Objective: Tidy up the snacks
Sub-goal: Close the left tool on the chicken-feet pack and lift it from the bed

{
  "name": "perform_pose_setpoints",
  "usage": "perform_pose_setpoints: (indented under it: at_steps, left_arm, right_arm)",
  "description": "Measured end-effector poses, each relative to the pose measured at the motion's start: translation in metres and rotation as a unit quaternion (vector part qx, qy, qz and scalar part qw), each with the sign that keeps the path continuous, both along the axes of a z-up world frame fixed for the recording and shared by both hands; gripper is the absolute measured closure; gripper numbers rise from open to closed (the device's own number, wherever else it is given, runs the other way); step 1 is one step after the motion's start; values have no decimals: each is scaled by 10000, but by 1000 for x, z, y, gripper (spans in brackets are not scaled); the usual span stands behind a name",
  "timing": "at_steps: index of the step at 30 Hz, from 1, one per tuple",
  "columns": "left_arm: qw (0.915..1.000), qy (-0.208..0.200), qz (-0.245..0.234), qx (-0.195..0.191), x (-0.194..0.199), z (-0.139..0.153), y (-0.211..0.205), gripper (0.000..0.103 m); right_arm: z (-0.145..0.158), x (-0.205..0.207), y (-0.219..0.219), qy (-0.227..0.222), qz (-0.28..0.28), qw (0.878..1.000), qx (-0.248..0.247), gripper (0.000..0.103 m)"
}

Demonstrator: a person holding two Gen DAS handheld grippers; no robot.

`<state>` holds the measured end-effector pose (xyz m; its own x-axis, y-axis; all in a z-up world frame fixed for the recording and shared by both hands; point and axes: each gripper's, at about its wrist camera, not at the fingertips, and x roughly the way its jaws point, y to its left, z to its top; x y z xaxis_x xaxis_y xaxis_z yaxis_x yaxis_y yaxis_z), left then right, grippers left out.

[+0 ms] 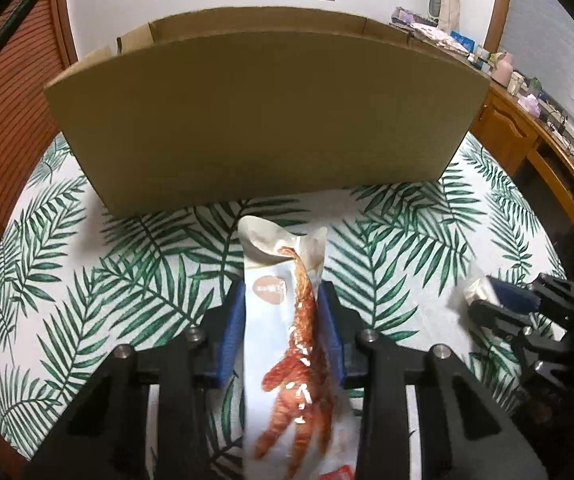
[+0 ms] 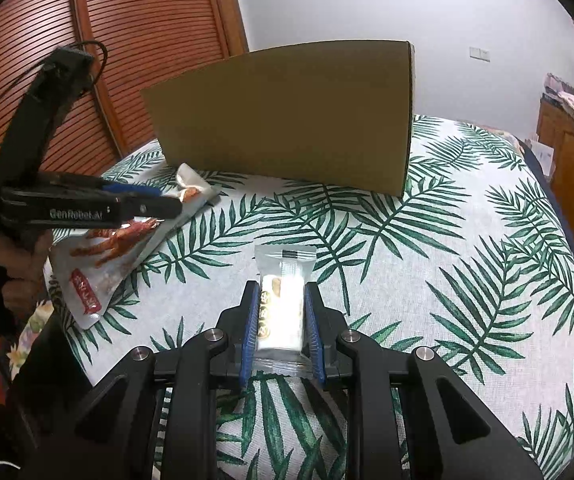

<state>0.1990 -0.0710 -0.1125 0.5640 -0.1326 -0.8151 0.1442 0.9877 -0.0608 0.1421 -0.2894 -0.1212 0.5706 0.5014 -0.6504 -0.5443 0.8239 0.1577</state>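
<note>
Leaf-print tablecloth [image 2: 467, 280], domestic room, louvred wooden doors to one side.

Item: chicken-feet snack pouch [image 1: 287, 340], long and white. Clamped between the blue pads of the left gripper [image 1: 283, 300], upper end projecting ahead, lower end trailing toward the cloth; gripped mid-length, presumably so it lifts without folding.

Item: small clear-wrapped white snack [image 2: 281, 312]. Clamped in the right gripper [image 2: 281, 304], above the cloth.

Item: cardboard box [image 1: 263, 120], directly ahead of both tongs, top open; probable destination for both.

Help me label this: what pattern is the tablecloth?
Green palm leaves on white, the tablecloth shows best in the right wrist view.
</note>
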Motion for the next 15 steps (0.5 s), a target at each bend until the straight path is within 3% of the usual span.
perform_pose_setpoints:
  at_steps: [7,15]
  left_arm:
    - [9999,119,-74,-5,1,0,-1,69]
    - [9985,474,-242,146,10,-11,-10,45]
  right_arm:
    - [-1,0,-1,4,-1,10000,2,82]
    - [-1,-1,-1,-4,-1,10000,-9,82]
